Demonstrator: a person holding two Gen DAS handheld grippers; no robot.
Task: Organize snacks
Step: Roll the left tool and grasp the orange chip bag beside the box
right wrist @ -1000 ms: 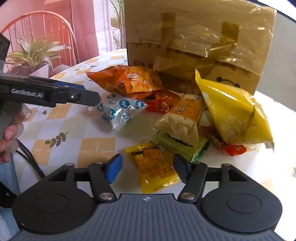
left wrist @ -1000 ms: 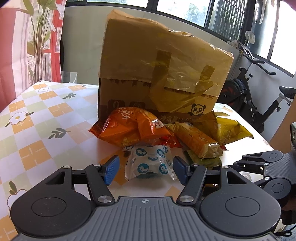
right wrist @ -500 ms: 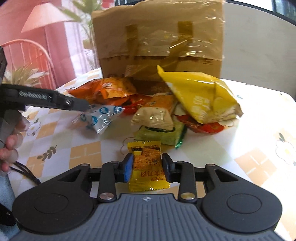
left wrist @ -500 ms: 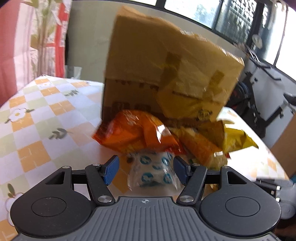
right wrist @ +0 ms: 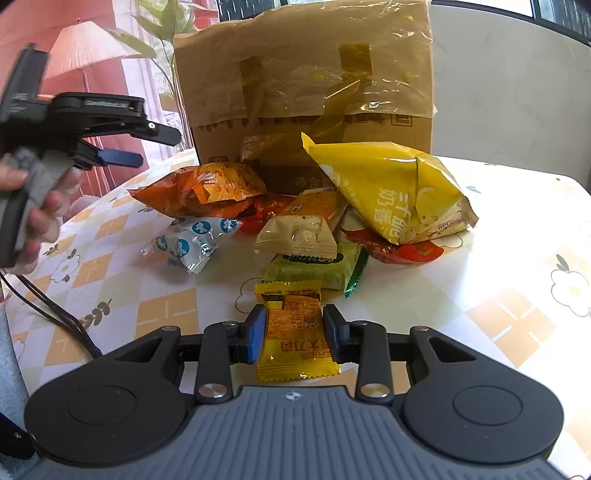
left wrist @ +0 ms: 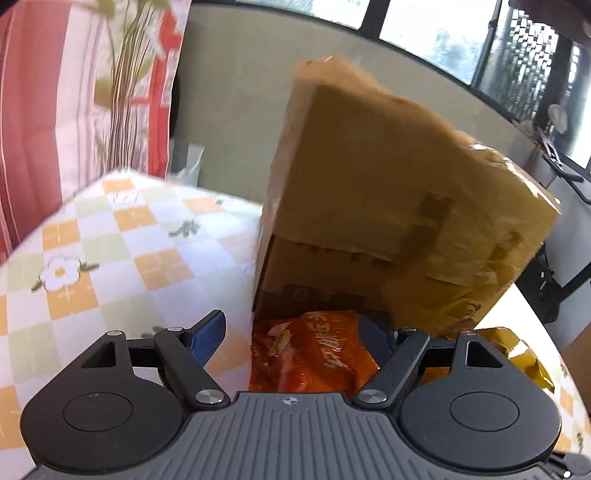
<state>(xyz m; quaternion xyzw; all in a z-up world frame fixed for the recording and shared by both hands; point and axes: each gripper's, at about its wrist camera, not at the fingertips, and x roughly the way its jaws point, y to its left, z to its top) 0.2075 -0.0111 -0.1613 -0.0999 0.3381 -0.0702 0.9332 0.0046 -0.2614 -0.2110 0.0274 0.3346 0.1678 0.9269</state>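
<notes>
Right gripper had closed on small yellow-orange foil snack packet before taped brown cardboard box | left gripper rose, jaws opening, empty | step: pick; next: lift packet boxward

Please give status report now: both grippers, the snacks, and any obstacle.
Right gripper shut on small yellow packet. Left gripper opening, nothing held, above orange bag. Other snacks piled before cardboard box. No obstacle seen.

**Non-task surroundings**

A checked, flower-printed tablecloth covers the table. A black cable trails across its left edge. A red curtain hangs behind. An exercise bike stands beside dark-framed windows.
</notes>
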